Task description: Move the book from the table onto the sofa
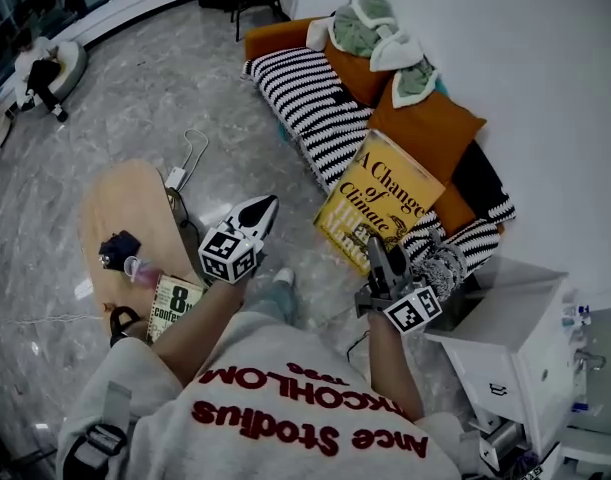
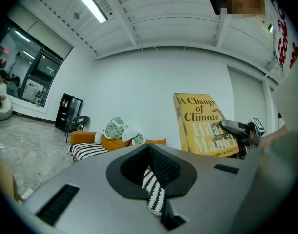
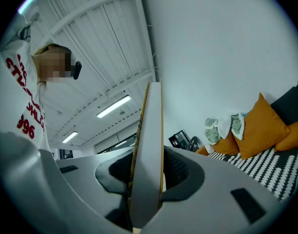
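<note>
Striped sofa (image 1: 305,98) ahead — right gripper (image 1: 378,250) clamps the yellow book (image 1: 380,200), left gripper (image 1: 264,208) closed, empty.

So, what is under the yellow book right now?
The yellow book, clamped in the right hand-held gripper, hangs over the striped sofa seat, near its front edge as the head view shows it. The patch of seat directly beneath the book is covered from view.

The book (image 1: 383,200) has a smooth paper jacket. The sofa (image 1: 303,96) is striped cloth; the floor (image 1: 165,78), glossy stone.
</note>
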Available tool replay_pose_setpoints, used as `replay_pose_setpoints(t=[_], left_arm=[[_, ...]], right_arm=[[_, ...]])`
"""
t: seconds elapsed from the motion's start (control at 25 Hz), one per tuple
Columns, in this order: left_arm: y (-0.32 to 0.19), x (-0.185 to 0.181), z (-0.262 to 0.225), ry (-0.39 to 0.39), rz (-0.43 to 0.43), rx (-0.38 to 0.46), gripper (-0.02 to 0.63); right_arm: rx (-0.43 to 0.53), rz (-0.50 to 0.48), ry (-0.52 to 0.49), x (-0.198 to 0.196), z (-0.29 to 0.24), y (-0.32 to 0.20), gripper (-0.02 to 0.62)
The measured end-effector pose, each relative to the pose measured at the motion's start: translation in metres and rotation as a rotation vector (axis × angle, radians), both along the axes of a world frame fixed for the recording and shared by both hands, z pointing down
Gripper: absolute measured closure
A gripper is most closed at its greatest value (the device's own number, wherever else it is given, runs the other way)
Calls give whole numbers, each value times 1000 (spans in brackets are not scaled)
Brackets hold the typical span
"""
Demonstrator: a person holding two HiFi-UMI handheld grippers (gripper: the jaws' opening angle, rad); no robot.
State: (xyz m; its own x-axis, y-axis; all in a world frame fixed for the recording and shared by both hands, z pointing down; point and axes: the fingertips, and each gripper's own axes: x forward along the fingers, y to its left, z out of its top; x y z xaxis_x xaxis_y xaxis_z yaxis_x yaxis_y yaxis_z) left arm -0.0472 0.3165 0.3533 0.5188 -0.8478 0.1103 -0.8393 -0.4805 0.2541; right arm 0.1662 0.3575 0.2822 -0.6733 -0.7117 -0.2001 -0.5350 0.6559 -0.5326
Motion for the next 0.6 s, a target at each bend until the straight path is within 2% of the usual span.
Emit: replay_pose_setpoints(t=[0.6], left_arm=[[-94, -7, -7, 23, 16, 7, 589]], right_arm=[[16, 32, -9, -3, -13, -85, 434]])
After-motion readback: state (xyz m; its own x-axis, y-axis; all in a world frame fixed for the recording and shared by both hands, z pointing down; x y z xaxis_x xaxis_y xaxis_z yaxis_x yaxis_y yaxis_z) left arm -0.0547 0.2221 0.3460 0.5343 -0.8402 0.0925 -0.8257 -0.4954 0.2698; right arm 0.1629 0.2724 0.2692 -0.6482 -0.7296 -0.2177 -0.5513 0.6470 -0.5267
